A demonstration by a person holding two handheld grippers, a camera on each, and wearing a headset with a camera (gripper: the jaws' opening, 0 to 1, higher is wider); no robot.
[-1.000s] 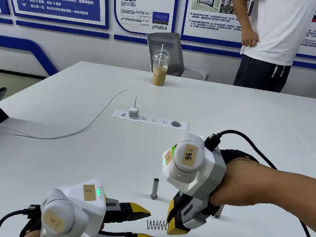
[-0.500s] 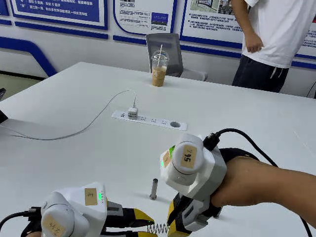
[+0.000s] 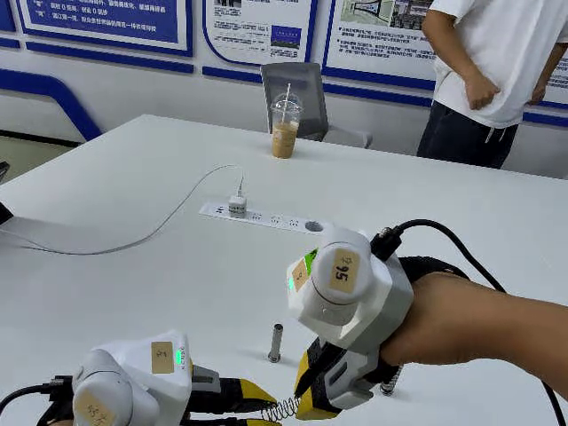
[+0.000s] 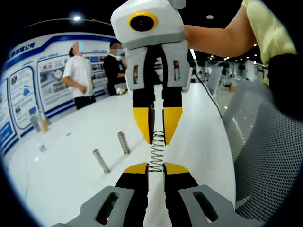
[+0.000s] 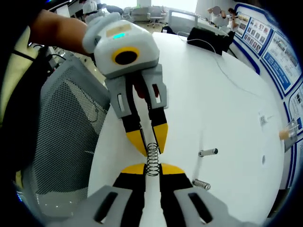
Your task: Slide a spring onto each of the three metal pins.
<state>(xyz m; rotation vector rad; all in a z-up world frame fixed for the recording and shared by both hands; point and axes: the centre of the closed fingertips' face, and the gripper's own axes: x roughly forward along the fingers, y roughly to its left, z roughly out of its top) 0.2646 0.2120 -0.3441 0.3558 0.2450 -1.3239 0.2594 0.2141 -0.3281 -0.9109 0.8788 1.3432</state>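
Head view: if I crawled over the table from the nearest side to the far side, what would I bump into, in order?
spring → bare metal pin → power strip → iced drink cup → grey chair

Bright, even light came from ceiling lamps point(image 4: 76, 18) high above my left claw point(image 4: 156, 168). The white worktop point(image 3: 177, 275) under both claws glared softly and carried only faint shadows. Around my right claw point(image 5: 152, 169) the edges bowed and darkened; the spring point(image 4: 156, 151) at the tips was crisp, the far walls soft.
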